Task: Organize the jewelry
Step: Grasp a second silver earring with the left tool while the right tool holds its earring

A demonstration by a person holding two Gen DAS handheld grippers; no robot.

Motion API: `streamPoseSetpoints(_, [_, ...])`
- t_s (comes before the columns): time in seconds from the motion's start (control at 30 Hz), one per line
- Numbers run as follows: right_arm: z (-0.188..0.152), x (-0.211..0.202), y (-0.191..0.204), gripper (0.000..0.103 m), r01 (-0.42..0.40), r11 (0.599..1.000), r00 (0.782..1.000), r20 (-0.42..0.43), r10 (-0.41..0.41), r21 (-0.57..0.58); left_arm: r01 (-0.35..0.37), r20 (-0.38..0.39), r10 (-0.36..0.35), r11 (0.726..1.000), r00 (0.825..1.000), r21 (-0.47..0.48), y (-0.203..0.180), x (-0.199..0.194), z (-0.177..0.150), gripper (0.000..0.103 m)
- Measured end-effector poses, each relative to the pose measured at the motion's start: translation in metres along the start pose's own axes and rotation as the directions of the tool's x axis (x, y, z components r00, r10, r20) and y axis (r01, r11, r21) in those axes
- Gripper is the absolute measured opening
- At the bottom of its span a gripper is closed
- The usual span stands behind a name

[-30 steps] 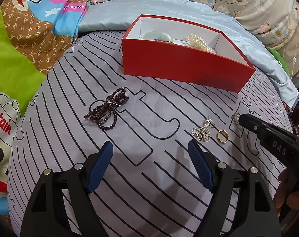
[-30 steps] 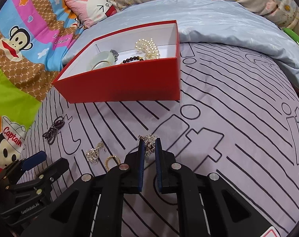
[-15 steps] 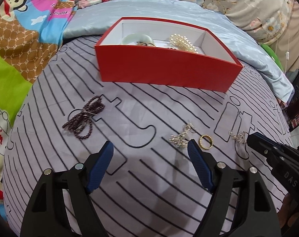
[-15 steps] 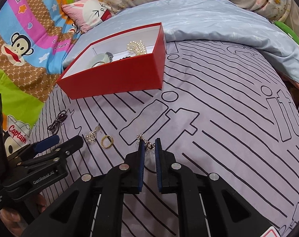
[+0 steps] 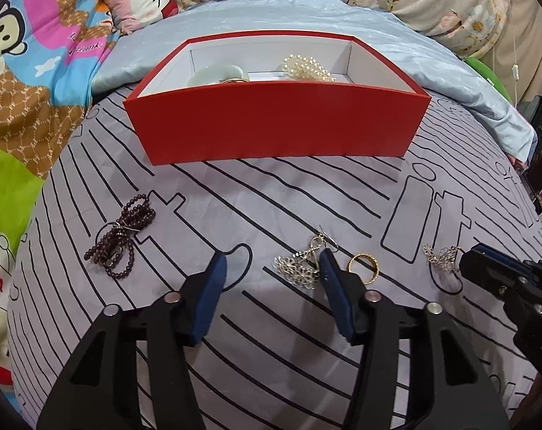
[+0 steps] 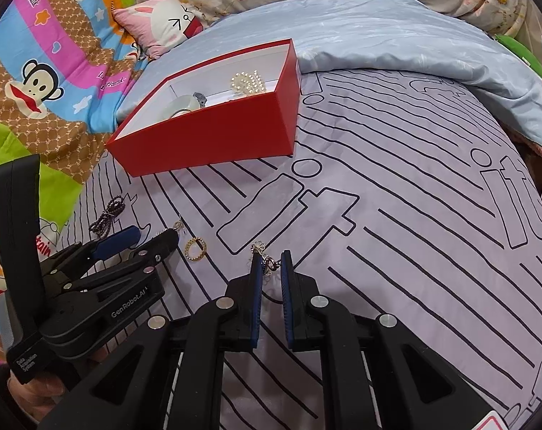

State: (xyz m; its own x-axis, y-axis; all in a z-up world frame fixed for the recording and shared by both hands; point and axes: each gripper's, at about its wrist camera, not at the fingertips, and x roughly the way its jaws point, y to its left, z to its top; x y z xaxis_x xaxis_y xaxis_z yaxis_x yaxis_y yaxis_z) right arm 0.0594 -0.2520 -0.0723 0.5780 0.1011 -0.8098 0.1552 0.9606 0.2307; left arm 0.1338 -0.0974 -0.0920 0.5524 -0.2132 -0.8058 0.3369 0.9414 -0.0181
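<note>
Left gripper (image 5: 271, 268), jaws just closing, stood unclenched around a silver earring (image 5: 298, 263) on the bedspread (image 5: 307, 200). Right gripper (image 6: 270, 265) pinched a second earring (image 6: 267, 261) beside the ring (image 6: 195, 249).

The right gripper (image 6: 270, 263) points down at a grey bedsheet (image 6: 396, 222) printed with black lines, its blue pads nearly together on a small silver filigree earring (image 6: 265, 259) whose flower end pokes out past the tips. Left of it the left gripper (image 6: 142, 238), its jaws just closing, hovers by a gold ring (image 6: 195, 249) and a dark bead bracelet (image 6: 108, 213). Behind stands a red box (image 6: 213, 132) holding a pearl bracelet (image 6: 247, 84), a pale green bangle (image 6: 181, 104) and a watch (image 6: 200, 97).
</note>
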Motion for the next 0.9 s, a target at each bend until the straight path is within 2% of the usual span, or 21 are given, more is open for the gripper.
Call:
streamPoseSetpoints(0.03, [0.000, 0.000, 0.000, 0.009, 0.001, 1.000, 1.000, 0.000, -0.001, 0.000, -0.003, 0.004, 0.003, 1.000, 1.000, 0.006, 0.000, 0.000, 0.000, 0.046])
streamPoseSetpoints(0.27, [-0.002, 0.001, 0.003, 0.009, -0.006, 1.000, 1.000, -0.005, 0.006, 0.002, 0.009, 0.020, -0.009, 1.000, 1.000, 0.025, 0.001, -0.002, -0.001, 0.018])
streamPoseSetpoints(0.47, [-0.002, 0.001, 0.008, 0.009, -0.013, 1.000, 1.000, -0.007, 0.013, -0.004, 0.052, 0.007, -0.052, 0.999, 0.999, -0.002, 0.009, -0.004, 0.000, 0.015])
streamPoseSetpoints(0.6, [-0.001, -0.001, 0.011, 0.009, -0.020, 1.000, 1.000, -0.005, 0.020, -0.010, 0.075, 0.007, -0.075, 0.997, 0.997, -0.029, 0.015, -0.010, -0.001, 0.007])
streamPoseSetpoints(0.9, [0.000, -0.006, 0.017, 0.009, -0.037, 0.999, 0.999, 0.002, 0.037, -0.018, 0.118, -0.011, -0.120, 0.990, 0.993, -0.078, 0.027, -0.018, -0.004, 0.006])
